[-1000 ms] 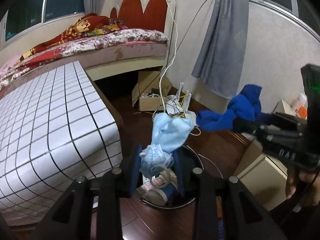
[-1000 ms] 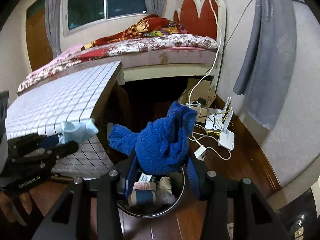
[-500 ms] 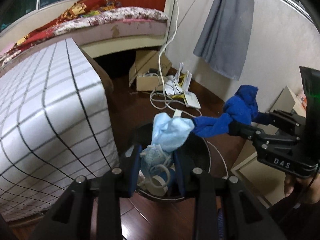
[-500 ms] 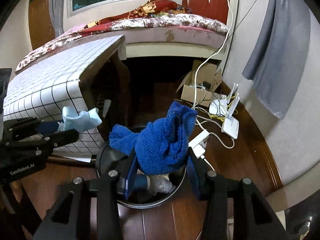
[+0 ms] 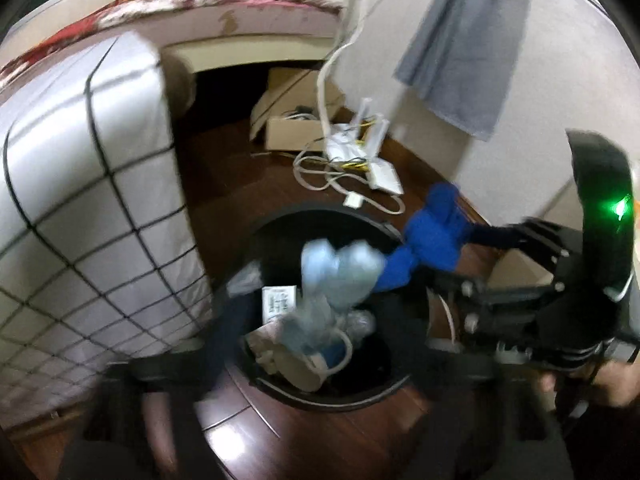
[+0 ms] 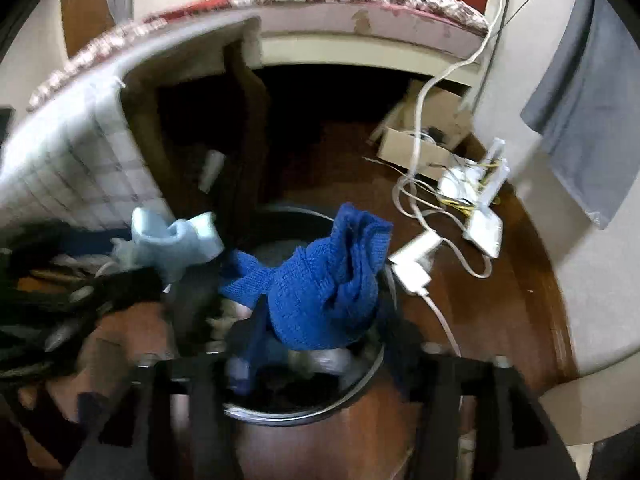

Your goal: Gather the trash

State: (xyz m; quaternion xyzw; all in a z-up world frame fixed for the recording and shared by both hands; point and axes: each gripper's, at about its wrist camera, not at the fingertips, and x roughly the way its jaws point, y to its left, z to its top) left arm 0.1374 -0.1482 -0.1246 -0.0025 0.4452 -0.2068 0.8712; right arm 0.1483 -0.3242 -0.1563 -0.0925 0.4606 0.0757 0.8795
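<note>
A round black trash bin (image 5: 280, 390) (image 6: 304, 412) stands on the wood floor with paper, wrappers and other trash inside. My left gripper (image 5: 320, 320) has its fingers spread wide over the bin; a light blue cloth (image 5: 340, 272) hangs between them above the trash, blurred. It also shows at the left of the right wrist view (image 6: 172, 240). My right gripper (image 6: 320, 340) has its fingers spread too, and the dark blue knitted cloth (image 6: 328, 292) sits between them over the bin. That cloth also shows in the left wrist view (image 5: 432, 240).
A white checked table cover (image 5: 80, 208) hangs close to the left of the bin. White routers and tangled cables (image 6: 476, 200) and a cardboard box (image 5: 296, 128) lie on the floor behind it. A bed (image 6: 360, 4) stands farther back; a grey curtain (image 5: 468, 52) hangs at the right.
Both grippers tipped down over the bin and came closer to it. Both sets of fingers have opened wide. The two cloths have sunk toward the bin.
</note>
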